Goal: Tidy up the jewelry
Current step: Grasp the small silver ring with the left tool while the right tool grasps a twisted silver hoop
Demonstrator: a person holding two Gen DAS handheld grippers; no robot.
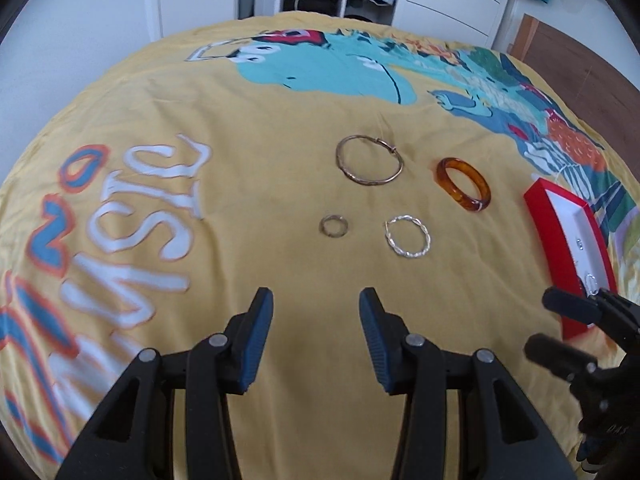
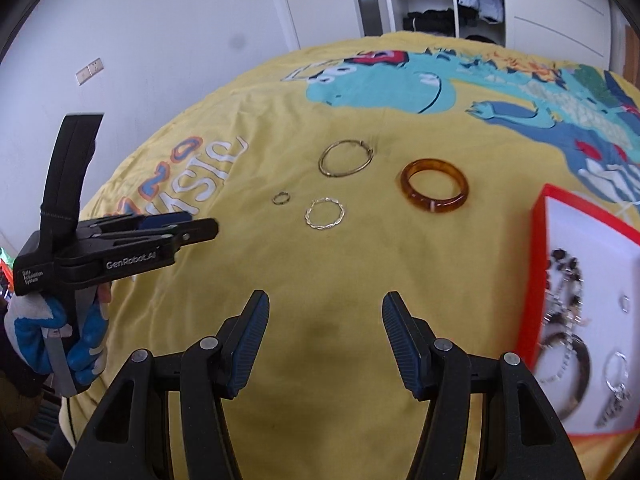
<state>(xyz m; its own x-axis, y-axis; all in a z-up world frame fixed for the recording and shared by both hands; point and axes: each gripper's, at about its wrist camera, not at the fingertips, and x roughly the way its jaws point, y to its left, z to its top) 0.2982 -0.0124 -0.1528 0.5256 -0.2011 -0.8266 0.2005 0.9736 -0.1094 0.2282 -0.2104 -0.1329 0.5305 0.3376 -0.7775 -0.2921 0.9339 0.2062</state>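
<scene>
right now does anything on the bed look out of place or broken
Four pieces lie loose on the yellow cover, outside the red box: a thin hoop, an amber bangle, a twisted ring and a small ring. The bangle shows a pale line across its near rim, maybe a crack. Nothing spilled.

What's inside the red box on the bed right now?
The red box has a white lining holding jewelry: a dark beaded strand, a sparkly chain draped over a dark bangle, and silver rings. Its far right side is cut off, so anything there is unseen.
</scene>
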